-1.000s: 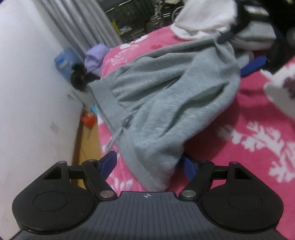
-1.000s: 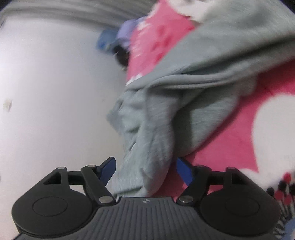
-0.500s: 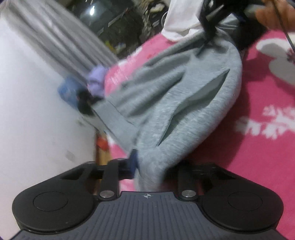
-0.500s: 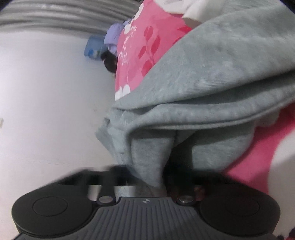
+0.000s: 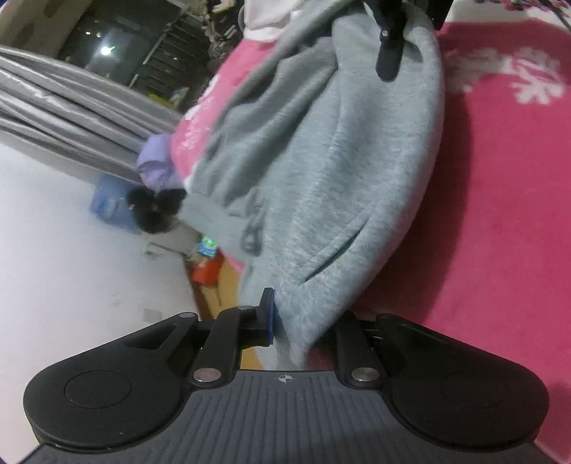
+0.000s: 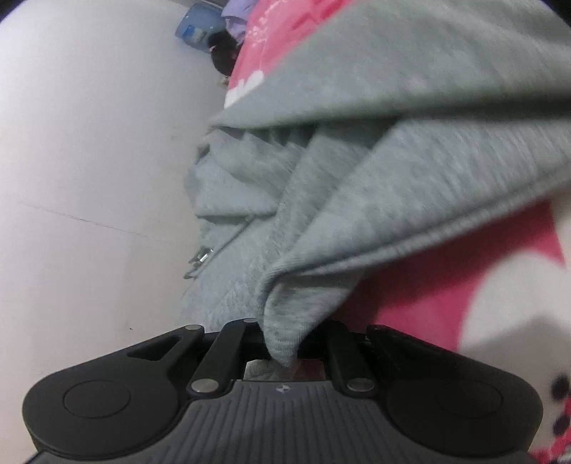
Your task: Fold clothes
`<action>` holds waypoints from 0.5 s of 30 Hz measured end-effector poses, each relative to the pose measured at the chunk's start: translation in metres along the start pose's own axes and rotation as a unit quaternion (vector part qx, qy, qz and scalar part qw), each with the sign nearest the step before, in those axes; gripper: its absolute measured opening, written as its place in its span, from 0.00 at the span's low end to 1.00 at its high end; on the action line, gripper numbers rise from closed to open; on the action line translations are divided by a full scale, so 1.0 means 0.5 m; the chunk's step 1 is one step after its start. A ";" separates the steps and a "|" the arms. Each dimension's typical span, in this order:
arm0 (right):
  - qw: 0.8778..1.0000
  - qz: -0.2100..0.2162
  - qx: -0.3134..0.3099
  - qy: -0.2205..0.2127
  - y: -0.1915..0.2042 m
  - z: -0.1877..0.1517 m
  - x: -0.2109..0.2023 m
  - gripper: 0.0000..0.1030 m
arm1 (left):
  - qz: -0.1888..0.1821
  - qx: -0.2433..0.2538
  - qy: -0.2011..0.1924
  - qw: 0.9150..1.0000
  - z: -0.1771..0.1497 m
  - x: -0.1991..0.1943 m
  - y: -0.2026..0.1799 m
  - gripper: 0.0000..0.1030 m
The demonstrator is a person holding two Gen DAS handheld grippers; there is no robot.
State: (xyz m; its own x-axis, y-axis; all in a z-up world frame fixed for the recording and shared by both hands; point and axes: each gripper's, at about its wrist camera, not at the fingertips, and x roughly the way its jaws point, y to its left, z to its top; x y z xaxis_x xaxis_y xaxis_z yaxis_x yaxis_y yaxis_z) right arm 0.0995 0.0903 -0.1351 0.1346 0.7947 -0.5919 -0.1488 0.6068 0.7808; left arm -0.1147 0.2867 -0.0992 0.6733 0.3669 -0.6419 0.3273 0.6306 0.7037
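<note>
A grey fleece garment point(image 5: 339, 178) with a pocket slit and a drawstring lies bunched on a pink blanket point(image 5: 499, 214). My left gripper point(image 5: 299, 321) has the garment's near edge between its jaws; they are closing and the blue pad point(image 5: 269, 317) presses into the cloth. At the top of the left wrist view, my right gripper point(image 5: 387, 67) pinches the garment's far side. In its own view the right gripper point(image 6: 285, 339) is shut on a folded corner of the grey garment point(image 6: 357, 196), which hides its pads. A metal drawstring tip point(image 6: 201, 255) hangs at the left.
The pink blanket point(image 6: 428, 285) carries white flower shapes. A white wall point(image 5: 71, 267) runs along the bed's left side, with grey curtains point(image 5: 71, 107) beyond. A blue container point(image 5: 107, 207), a purple cloth point(image 5: 157, 160) and an orange thing point(image 5: 207, 271) lie by the bed's edge. White cloth point(image 5: 264, 18) sits at the far end.
Both grippers stood open around the garment's edge and have now shut on it. Both have shifted along the cloth, and the left view has rolled.
</note>
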 end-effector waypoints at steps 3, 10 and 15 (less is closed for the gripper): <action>1.000 -0.010 -0.012 0.004 0.000 0.000 -0.003 0.17 | -0.026 -0.005 0.021 0.999 0.005 0.013 0.006 0.14; 1.000 0.005 0.000 0.017 -0.025 0.025 -0.051 0.57 | -0.059 -0.028 0.071 0.995 -0.026 0.001 0.016 0.36; 0.999 -0.031 -0.023 0.007 -0.057 0.005 -0.168 0.67 | -0.063 -0.070 0.106 0.990 -0.066 -0.021 0.050 0.45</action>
State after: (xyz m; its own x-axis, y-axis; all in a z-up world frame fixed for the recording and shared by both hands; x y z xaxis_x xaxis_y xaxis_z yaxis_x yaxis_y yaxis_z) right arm 0.0950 0.0061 -0.1072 0.1315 0.7549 -0.6425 -0.1859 0.6554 0.7320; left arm -0.1354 0.3212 -0.0848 0.4740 0.4056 -0.7816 0.2942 0.7636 0.5747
